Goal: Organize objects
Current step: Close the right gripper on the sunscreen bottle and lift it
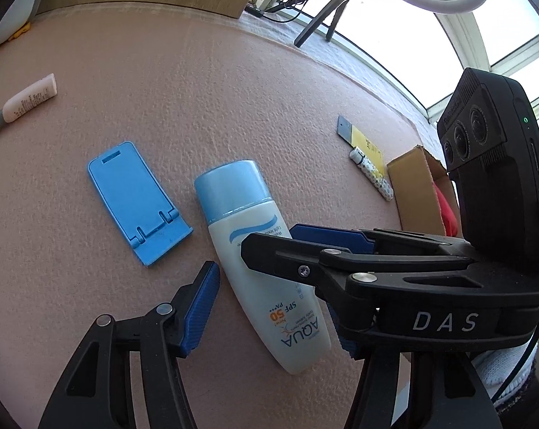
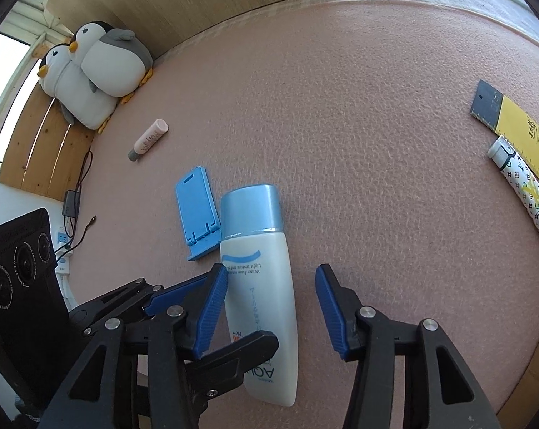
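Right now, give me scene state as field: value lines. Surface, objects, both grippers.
surface: pink textured mat
sunscreen bottle: lying flat, blue cap pointing away from both grippers
phone stand: blue, flat, beside the bottle's cap end
small pink tube: lying alone, near the plush penguins
patterned tube: lying against the yellow ruler
cardboard box: open, something red inside
left gripper: open, bottle between its fingers, no clamp visible
right gripper: open, straddling the bottle, gap on one side
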The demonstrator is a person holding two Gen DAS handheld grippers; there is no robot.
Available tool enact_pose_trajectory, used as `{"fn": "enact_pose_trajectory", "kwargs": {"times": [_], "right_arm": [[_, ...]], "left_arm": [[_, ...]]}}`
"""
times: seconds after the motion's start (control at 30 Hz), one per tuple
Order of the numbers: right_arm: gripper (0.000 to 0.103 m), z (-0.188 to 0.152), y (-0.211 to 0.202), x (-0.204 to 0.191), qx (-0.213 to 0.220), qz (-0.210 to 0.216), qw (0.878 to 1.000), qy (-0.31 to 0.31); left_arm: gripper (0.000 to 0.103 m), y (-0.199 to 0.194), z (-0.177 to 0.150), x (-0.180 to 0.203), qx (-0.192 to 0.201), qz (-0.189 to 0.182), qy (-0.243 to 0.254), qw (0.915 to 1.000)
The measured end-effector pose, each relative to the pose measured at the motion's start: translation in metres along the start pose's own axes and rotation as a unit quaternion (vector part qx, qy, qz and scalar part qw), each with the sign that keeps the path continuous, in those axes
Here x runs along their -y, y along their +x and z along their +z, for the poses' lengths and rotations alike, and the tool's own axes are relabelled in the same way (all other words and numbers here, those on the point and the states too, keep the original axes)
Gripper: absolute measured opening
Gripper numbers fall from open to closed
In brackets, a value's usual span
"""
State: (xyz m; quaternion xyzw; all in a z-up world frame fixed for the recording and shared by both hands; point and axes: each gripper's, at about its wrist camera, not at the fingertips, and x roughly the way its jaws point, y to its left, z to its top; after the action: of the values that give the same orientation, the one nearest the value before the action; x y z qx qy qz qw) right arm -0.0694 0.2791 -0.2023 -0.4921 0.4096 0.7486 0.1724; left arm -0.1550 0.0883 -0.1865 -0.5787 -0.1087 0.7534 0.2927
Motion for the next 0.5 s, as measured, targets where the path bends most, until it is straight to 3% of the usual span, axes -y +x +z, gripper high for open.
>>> {"fn": "enact_pose_trajectory", "kwargs": {"times": [0.13, 0.5], "right_arm": [[0.035, 0.001, 0.002, -0.002, -0.004, 0.013, 1.000, -0.001], [0.034, -0.013, -0.015, 0.011, 0.015, 0.028, 0.999, 0.031]], "left_arm": [[0.052, 0.003, -0.001, -0.002, -0.001, -0.002, -0.010, 0.9999], [0.052, -0.003, -0.006, 0.017, 0.005, 0.003, 0.009, 0.9999]]}}
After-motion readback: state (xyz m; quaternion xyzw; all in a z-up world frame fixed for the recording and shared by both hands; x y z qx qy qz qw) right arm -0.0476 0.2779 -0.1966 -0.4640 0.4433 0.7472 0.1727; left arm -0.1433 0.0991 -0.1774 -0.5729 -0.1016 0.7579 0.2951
